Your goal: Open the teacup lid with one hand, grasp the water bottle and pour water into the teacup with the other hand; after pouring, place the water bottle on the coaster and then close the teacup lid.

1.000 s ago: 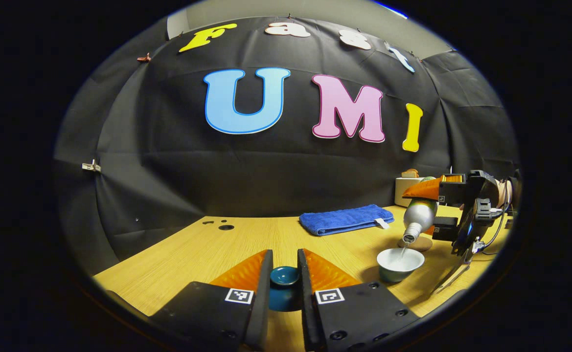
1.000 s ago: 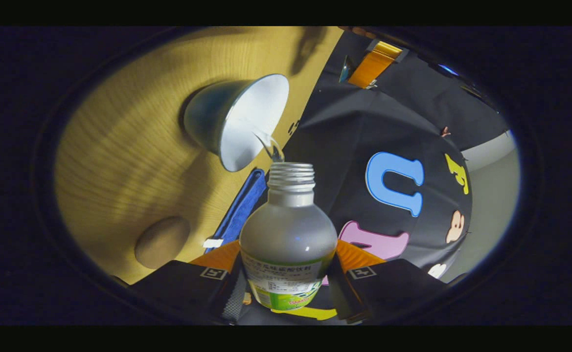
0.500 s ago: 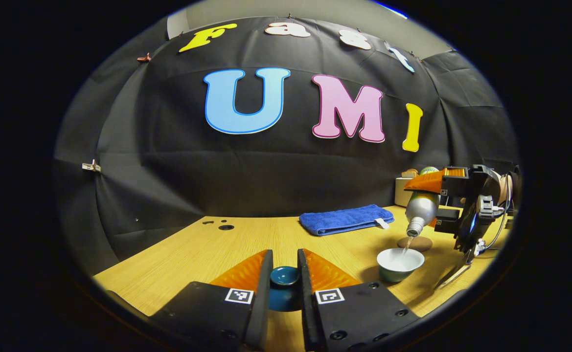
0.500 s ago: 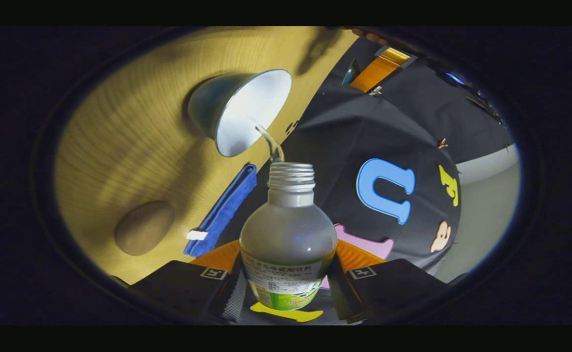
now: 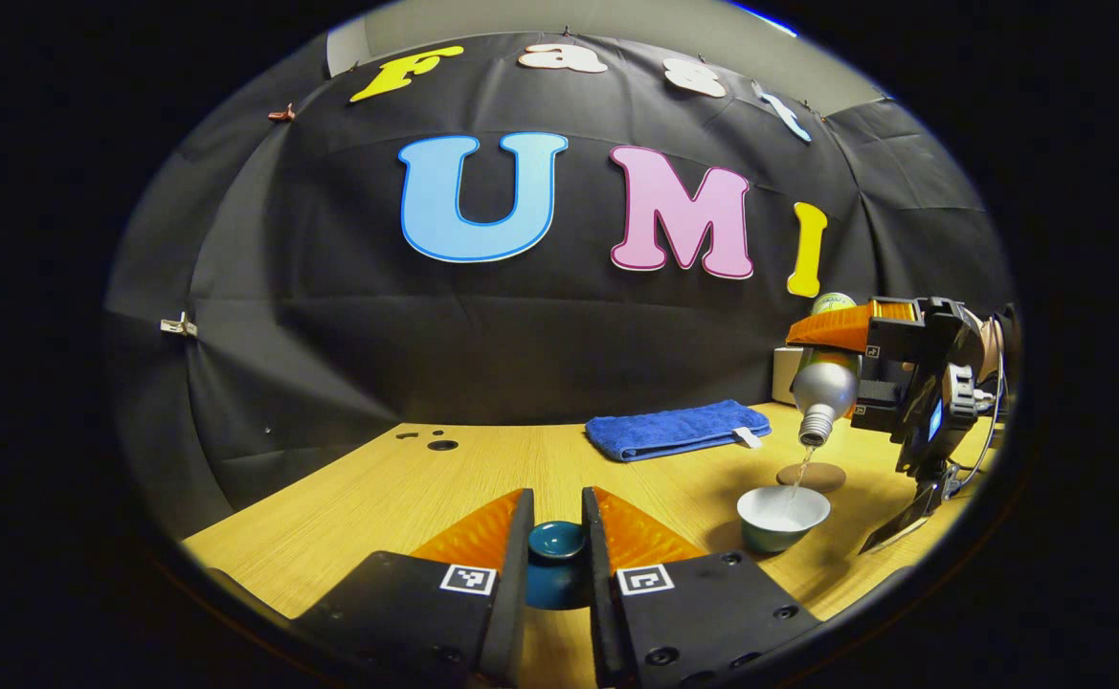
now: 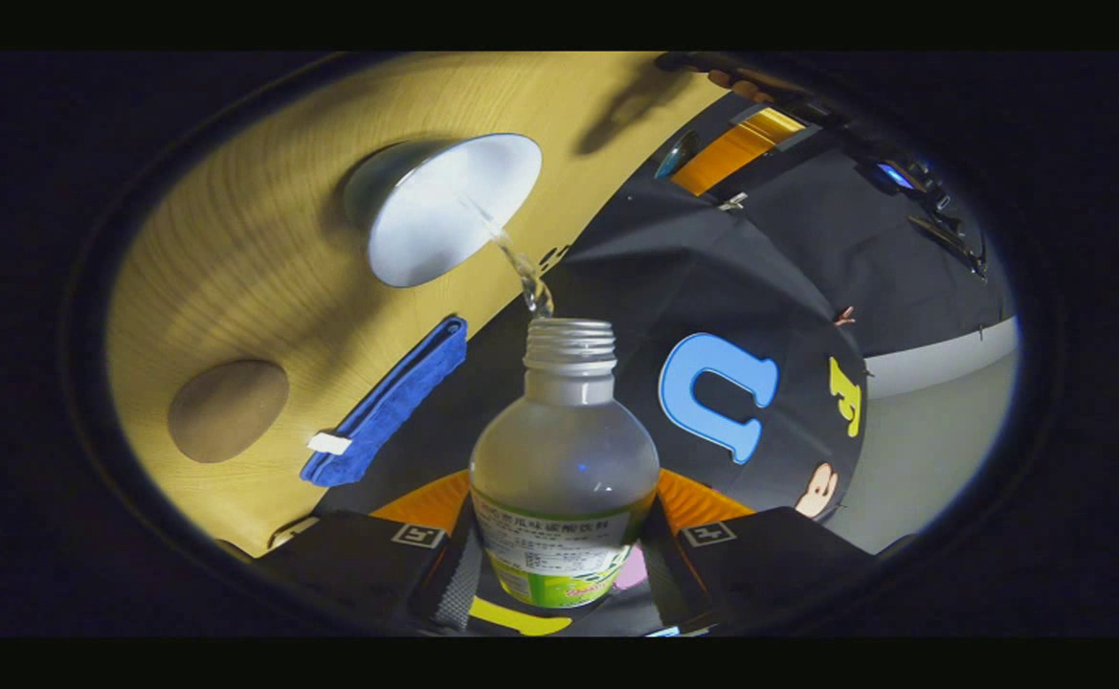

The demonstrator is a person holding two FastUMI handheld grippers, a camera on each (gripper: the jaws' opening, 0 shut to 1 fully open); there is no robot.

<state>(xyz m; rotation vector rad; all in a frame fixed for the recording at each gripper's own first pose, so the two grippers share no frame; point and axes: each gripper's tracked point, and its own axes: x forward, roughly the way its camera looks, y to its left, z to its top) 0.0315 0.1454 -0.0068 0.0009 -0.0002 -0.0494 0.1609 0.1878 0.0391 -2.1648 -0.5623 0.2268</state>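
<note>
Right hand-held gripper (image 6: 559, 536) clamped on tipped water bottle (image 6: 564, 459), stream falling into teacup (image 5: 782, 515). Coaster (image 5: 810, 476) at cup's 1 o'clock, blue towel (image 5: 674, 429) at 11. Left hand-held gripper (image 5: 557, 555) clamped on lid (image 5: 556, 544) above counter (image 5: 377, 498).

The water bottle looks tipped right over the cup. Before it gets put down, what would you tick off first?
1. Stream from the water bottle lands inside the teacup: ok.
2. Right gripper has both fingers pressed on the bottle: ok.
3. Coaster behind the cup is bare and ready for the bottle: ok.
4. Lid is off the cup and sits between the left gripper fingers: ok.
5. Cup is full enough to stop pouring: cannot tell.
6. Blue towel lies clear of the path to the coaster: ok.
</note>
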